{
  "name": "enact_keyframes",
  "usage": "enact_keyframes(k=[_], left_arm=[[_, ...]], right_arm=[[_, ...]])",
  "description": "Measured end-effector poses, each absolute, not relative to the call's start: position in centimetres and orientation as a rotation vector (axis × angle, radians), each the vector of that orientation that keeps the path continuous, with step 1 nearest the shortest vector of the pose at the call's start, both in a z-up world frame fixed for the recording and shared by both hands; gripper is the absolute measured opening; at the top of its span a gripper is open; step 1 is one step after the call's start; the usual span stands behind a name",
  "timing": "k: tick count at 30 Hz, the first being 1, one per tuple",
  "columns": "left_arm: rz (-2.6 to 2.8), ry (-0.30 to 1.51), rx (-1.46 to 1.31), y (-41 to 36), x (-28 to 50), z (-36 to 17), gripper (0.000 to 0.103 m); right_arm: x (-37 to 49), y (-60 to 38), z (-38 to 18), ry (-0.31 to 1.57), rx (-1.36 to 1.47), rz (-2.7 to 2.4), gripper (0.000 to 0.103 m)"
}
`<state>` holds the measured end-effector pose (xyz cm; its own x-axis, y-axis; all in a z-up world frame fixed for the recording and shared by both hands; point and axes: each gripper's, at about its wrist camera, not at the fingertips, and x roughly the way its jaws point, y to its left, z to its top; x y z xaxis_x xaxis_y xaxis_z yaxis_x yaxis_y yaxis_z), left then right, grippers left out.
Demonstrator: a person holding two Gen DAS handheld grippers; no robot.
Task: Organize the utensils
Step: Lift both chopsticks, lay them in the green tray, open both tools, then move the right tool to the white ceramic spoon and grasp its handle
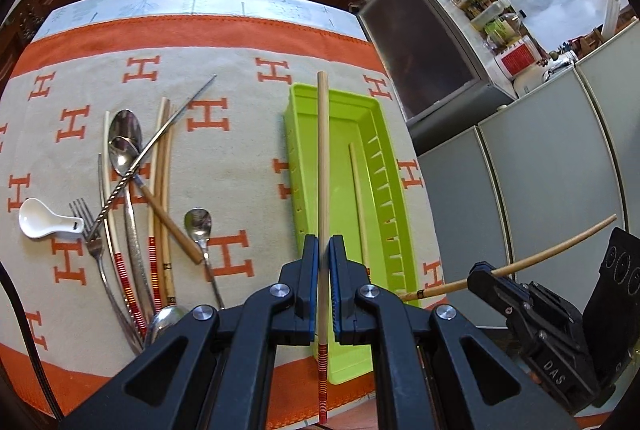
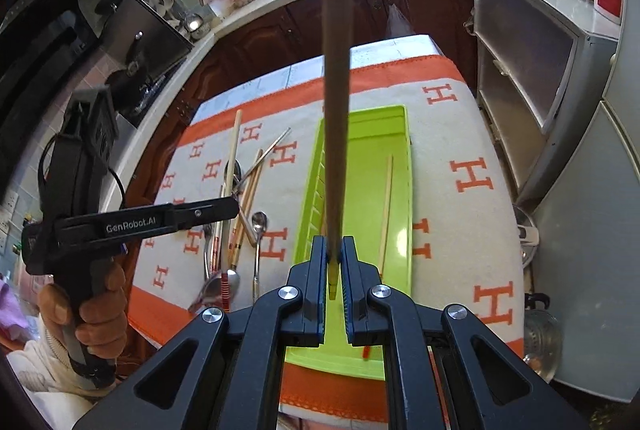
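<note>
Cutlery lies in a loose heap on the left of the bench [image 1: 240,157], on its beige cloth with orange H marks: a white ceramic spoon [image 1: 44,218] at the far left, just beside it a fork [image 1: 93,246], then metal spoons [image 1: 125,133], several chopsticks with red-striped ends [image 1: 152,230] and a thin twisted metal stick [image 1: 156,145] lying across them. A smaller spoon [image 1: 199,226] rests a little apart, to the right of the heap.

Next comes the left gripper [image 1: 324,250], its fingers [image 1: 311,270] clenched on a pale chopstick [image 1: 323,157] with a red-striped end; the stick runs straight away from the camera, over the left edge of the tray. In the right wrist view a hand [image 2: 100,314] grips this tool's handle.

Right of that sits the green plastic tray [image 1: 340,117], lengthwise on the cloth, slotted along its right wall. One plain chopstick [image 1: 359,197] lies inside it on the floor of the tray.

Furthest right, the right gripper [image 2: 333,254] is above the tray's near end, its fingers [image 2: 318,270] clamped on another bamboo chopstick [image 2: 337,89].
</note>
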<state>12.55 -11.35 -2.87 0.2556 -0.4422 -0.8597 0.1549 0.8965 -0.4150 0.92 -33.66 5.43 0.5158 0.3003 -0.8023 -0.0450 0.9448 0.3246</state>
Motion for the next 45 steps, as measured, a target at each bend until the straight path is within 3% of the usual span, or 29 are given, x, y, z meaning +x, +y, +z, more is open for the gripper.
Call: enact_keyframes(k=[8, 21, 26, 39, 41, 43, 45], left_arm=[[-0.429, 1.257, -0.26, -13.0, 13.5, -3.7, 0.003], [-0.398, 1.271, -0.251, -15.5, 15.3, -6.5, 0.003], [-0.389, 1.297, -0.25, -15.5, 15.3, -7.2, 0.003], [-0.369, 1.251, -0.126, -14.5, 12.5, -6.0, 0.024], [-0.366, 1.239, -0.108, -13.9, 12.0, -5.7, 0.029], [-0.358, 1.233, -0.097, -13.1, 11.3, -5.6, 0.042], [-0.346, 1.226, -0.084, -12.1, 10.6, -5.7, 0.045]], right_arm=[[0.2, -32.6, 5.0, 1.062, 0.185, 0.212, 0.007], [7.2, -31.2, -0.3, 1.193, 0.127, 0.121, 0.007], [8.8, -32.4, -1.7, 1.199, 0.222, 0.081, 0.016], [7.4, -32.4, -2.0, 1.181, 0.265, 0.099, 0.016], [7.1, -32.2, -2.3, 1.187, 0.264, 0.104, 0.016], [6.8, -31.9, -2.6, 1.195, 0.259, 0.1, 0.016], [6.6, -31.6, -3.0, 1.202, 0.258, 0.097, 0.016]])
